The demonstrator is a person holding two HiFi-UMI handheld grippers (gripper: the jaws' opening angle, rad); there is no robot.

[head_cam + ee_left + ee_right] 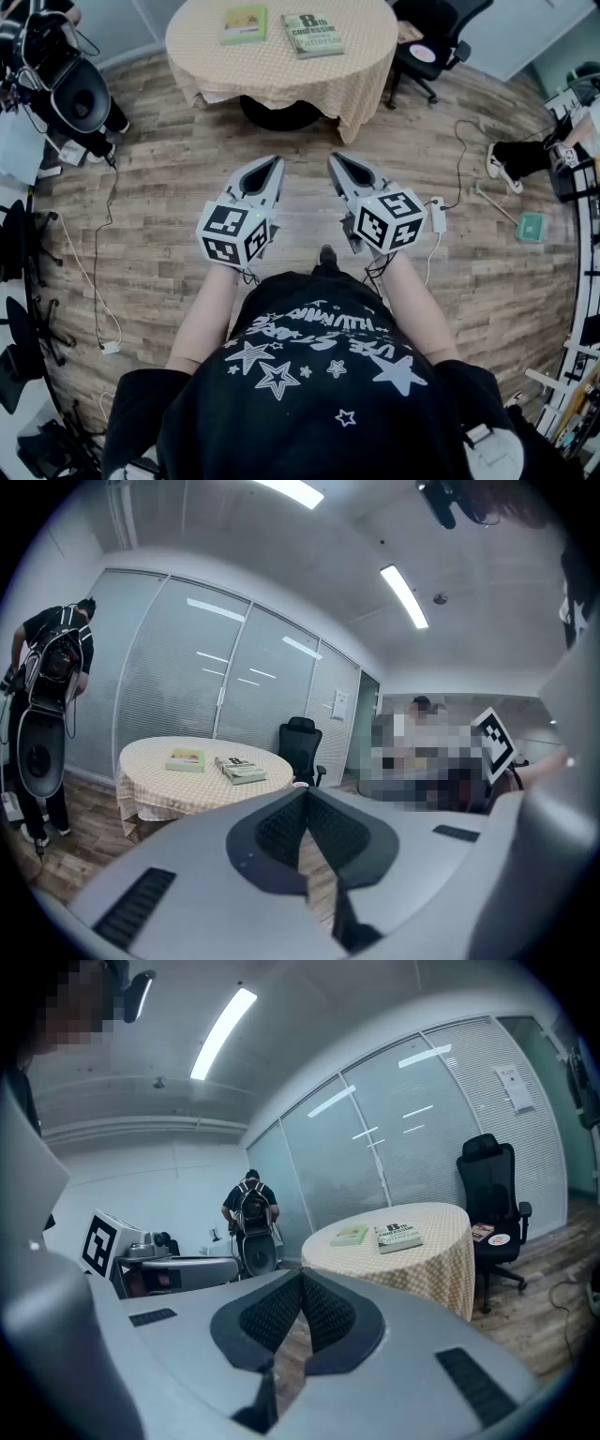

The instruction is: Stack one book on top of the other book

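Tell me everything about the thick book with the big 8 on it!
The thick grey-green book with the big 8 is closed and lies flat, cover up, on the round table's beige checked cloth. Pale page edges show along its side. A thinner light green book lies beside it, not touching. Nothing rests on it.
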